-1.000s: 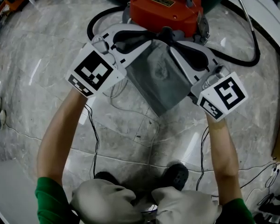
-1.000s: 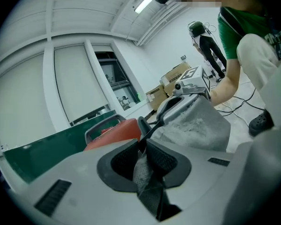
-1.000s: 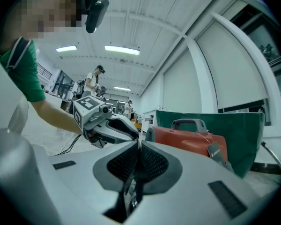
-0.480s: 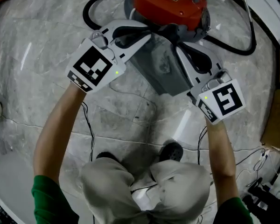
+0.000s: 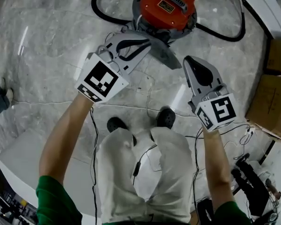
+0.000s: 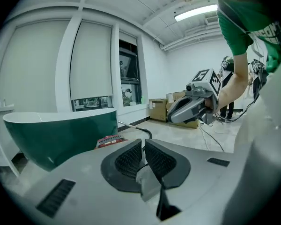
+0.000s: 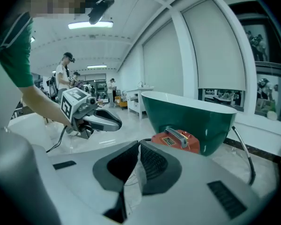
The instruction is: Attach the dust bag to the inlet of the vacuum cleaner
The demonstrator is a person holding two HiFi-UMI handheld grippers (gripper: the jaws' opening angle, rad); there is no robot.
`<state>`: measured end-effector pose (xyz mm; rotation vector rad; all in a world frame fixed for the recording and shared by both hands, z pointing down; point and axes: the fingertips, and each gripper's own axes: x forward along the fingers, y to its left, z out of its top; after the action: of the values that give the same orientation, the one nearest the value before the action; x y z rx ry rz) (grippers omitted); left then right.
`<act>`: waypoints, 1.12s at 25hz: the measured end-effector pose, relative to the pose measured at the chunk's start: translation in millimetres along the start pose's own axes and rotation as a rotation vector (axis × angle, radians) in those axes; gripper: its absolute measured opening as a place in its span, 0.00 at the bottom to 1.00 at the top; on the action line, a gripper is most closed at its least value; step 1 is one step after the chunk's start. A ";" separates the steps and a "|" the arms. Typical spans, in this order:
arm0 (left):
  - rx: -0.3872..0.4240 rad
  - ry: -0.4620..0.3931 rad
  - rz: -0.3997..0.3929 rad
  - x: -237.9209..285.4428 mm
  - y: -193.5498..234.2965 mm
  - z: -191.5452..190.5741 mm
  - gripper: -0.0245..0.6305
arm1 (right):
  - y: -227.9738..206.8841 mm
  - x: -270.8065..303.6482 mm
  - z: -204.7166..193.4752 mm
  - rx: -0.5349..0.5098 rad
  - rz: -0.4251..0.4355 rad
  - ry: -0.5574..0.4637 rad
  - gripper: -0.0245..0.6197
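Two grippers, my left gripper (image 6: pixel 144 145) and right gripper (image 7: pixel 139 148), are each pressed together on nothing, while one grey dust bag (image 5: pixel 166 57) sits against one red vacuum cleaner (image 5: pixel 167 6).

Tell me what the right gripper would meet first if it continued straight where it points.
Most likely the red round vacuum cleaner ahead of the right gripper, though depth is unclear.
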<state>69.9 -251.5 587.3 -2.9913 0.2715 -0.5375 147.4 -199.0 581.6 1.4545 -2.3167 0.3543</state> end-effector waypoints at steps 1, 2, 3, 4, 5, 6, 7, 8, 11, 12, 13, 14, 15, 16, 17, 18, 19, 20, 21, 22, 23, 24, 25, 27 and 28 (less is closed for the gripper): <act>-0.012 -0.001 0.001 -14.0 -2.0 16.9 0.08 | 7.9 -9.4 14.5 0.009 0.005 0.005 0.07; -0.024 -0.003 0.005 -29.0 -4.0 34.3 0.08 | 16.0 -19.4 29.1 0.018 0.008 0.010 0.07; -0.038 -0.008 0.011 -44.8 -6.3 52.0 0.07 | 24.2 -29.9 43.7 0.030 0.009 0.013 0.07; -0.054 -0.016 0.019 -61.6 -8.3 69.8 0.07 | 32.5 -40.6 58.7 0.045 0.009 0.014 0.07; -0.073 -0.025 0.032 -79.3 -10.0 87.1 0.06 | 41.3 -51.1 74.0 0.060 0.010 0.014 0.07; -0.095 -0.033 0.046 -97.3 -11.5 103.3 0.06 | 50.6 -61.2 89.4 0.072 0.012 0.015 0.07; -0.118 -0.041 0.059 -115.1 -12.9 118.4 0.05 | 59.8 -70.8 104.7 0.082 0.012 0.017 0.07; -0.143 -0.048 0.071 -132.0 -14.4 132.3 0.05 | 68.5 -79.9 119.6 0.092 0.010 0.022 0.07; -0.233 -0.080 0.081 -175.7 -20.0 171.4 0.04 | 88.1 -103.7 162.7 0.105 -0.009 0.046 0.07; -0.260 -0.093 0.084 -188.9 -21.3 184.1 0.04 | 93.4 -109.8 176.9 0.106 -0.013 0.051 0.06; -0.283 -0.103 0.089 -202.3 -22.7 195.9 0.04 | 99.6 -115.6 190.7 0.109 -0.014 0.053 0.06; -0.303 -0.109 0.097 -215.8 -24.9 206.6 0.04 | 107.1 -121.6 203.9 0.117 -0.013 0.054 0.06; -0.322 -0.113 0.106 -229.0 -28.0 216.4 0.04 | 115.7 -127.9 216.7 0.124 -0.009 0.054 0.06; -0.340 -0.117 0.114 -241.6 -31.7 225.7 0.04 | 124.3 -134.3 228.9 0.129 -0.005 0.054 0.06; -0.354 -0.121 0.123 -253.5 -35.5 234.8 0.04 | 132.5 -140.4 240.8 0.130 0.000 0.054 0.06; -0.366 -0.123 0.131 -265.0 -39.3 243.6 0.04 | 140.0 -146.1 252.4 0.131 0.004 0.053 0.06; -0.375 -0.125 0.140 -276.1 -42.8 252.4 0.04 | 146.9 -151.7 263.5 0.130 0.007 0.052 0.06; -0.382 -0.126 0.149 -287.0 -46.1 261.3 0.04 | 153.4 -157.4 274.3 0.129 0.011 0.051 0.05; -0.388 -0.127 0.159 -297.8 -49.4 270.1 0.04 | 160.0 -163.2 284.7 0.127 0.014 0.050 0.05; -0.394 -0.129 0.168 -308.9 -52.7 278.5 0.04 | 166.9 -169.0 294.9 0.125 0.019 0.049 0.05; -0.401 -0.131 0.178 -320.0 -55.7 286.1 0.04 | 173.9 -174.4 305.0 0.123 0.023 0.047 0.05; -0.407 -0.133 0.190 -331.0 -58.2 292.8 0.04 | 180.7 -179.2 315.7 0.119 0.028 0.042 0.05; -0.412 -0.136 0.202 -341.4 -59.9 298.4 0.04 | 186.9 -183.5 327.1 0.114 0.032 0.032 0.05; -0.427 -0.145 0.228 -360.2 -61.3 308.9 0.04 | 197.1 -192.6 350.8 0.097 0.036 0.006 0.05; -0.435 -0.157 0.239 -369.0 -61.6 316.7 0.04 | 201.7 -198.3 361.6 0.086 0.036 -0.007 0.05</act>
<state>-148.9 -103.0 174.7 -3.3143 0.8155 -0.2409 -23.2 -98.6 167.4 1.4570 -2.3626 0.4649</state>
